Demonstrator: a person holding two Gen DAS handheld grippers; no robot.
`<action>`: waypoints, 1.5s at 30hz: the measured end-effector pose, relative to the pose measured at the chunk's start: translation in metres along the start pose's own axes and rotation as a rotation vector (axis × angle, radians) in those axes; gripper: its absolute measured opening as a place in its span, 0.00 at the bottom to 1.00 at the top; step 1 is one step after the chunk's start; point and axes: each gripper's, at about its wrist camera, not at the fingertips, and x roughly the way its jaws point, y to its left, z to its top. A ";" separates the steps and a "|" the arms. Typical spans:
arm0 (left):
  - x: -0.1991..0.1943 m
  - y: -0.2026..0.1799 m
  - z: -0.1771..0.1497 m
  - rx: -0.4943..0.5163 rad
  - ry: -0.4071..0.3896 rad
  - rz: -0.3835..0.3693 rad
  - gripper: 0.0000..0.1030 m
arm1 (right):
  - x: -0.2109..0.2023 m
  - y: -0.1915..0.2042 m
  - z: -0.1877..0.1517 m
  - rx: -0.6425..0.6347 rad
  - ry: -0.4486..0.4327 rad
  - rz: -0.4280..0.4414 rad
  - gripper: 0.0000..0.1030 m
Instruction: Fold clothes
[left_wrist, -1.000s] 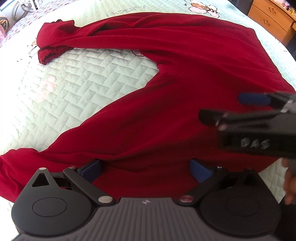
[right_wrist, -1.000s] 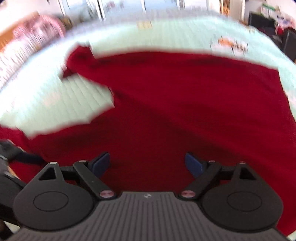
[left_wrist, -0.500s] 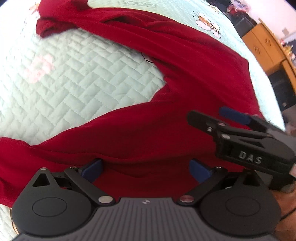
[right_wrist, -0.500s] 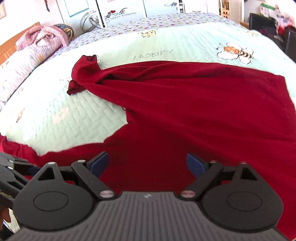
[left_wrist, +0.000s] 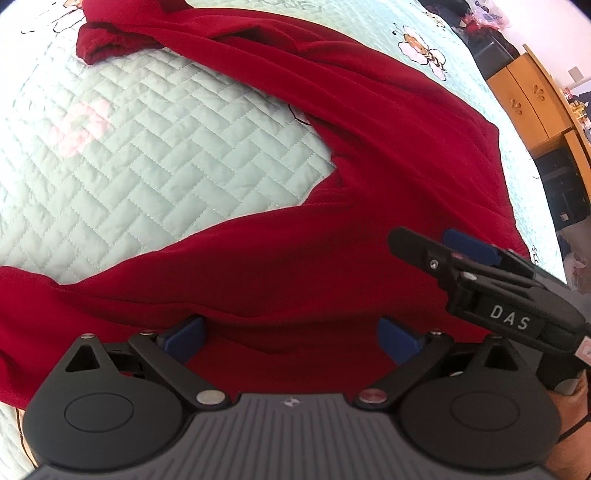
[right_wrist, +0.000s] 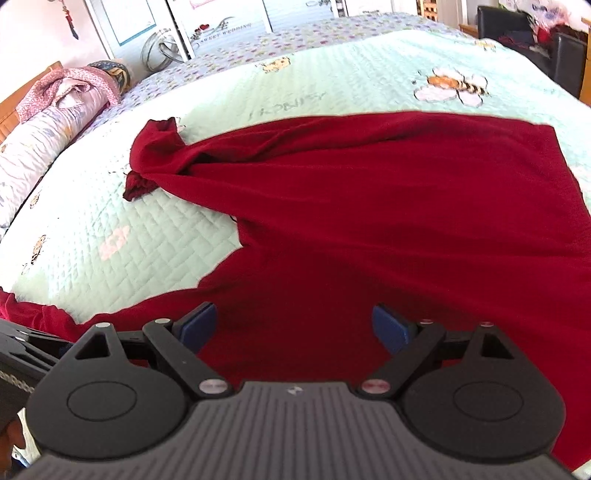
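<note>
- A dark red garment (left_wrist: 369, 155) lies spread across a pale green quilted bedspread (left_wrist: 166, 155), its body to the right and two long sleeves reaching out to the left.
- The far sleeve ends in a bunched cuff (right_wrist: 147, 162) on the quilt; the near sleeve runs along the bed's front edge.
- The left gripper (left_wrist: 291, 334) hangs low over the near part of the garment, jaws spread wide, blue pads on either side of red cloth and gripping nothing.
- The right gripper (right_wrist: 293, 326) is likewise wide open above the garment's near edge, holding nothing; in the left wrist view it shows just to the right, marked "DAS" (left_wrist: 509, 321).
- A rolled floral blanket (right_wrist: 55, 122) rests at the bed's far left.
- A wooden cabinet (left_wrist: 524, 96) stands beyond the bed at the right.
</note>
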 end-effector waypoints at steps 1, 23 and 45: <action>0.000 -0.001 0.000 0.003 0.000 0.005 0.98 | 0.001 -0.002 -0.001 0.002 0.005 -0.003 0.89; 0.002 0.003 -0.001 0.024 -0.011 -0.032 1.00 | 0.005 0.003 0.003 -0.056 0.053 -0.085 0.89; -0.130 0.150 -0.060 -0.341 -0.438 -0.097 0.88 | -0.017 0.015 -0.004 -0.126 0.006 0.074 0.80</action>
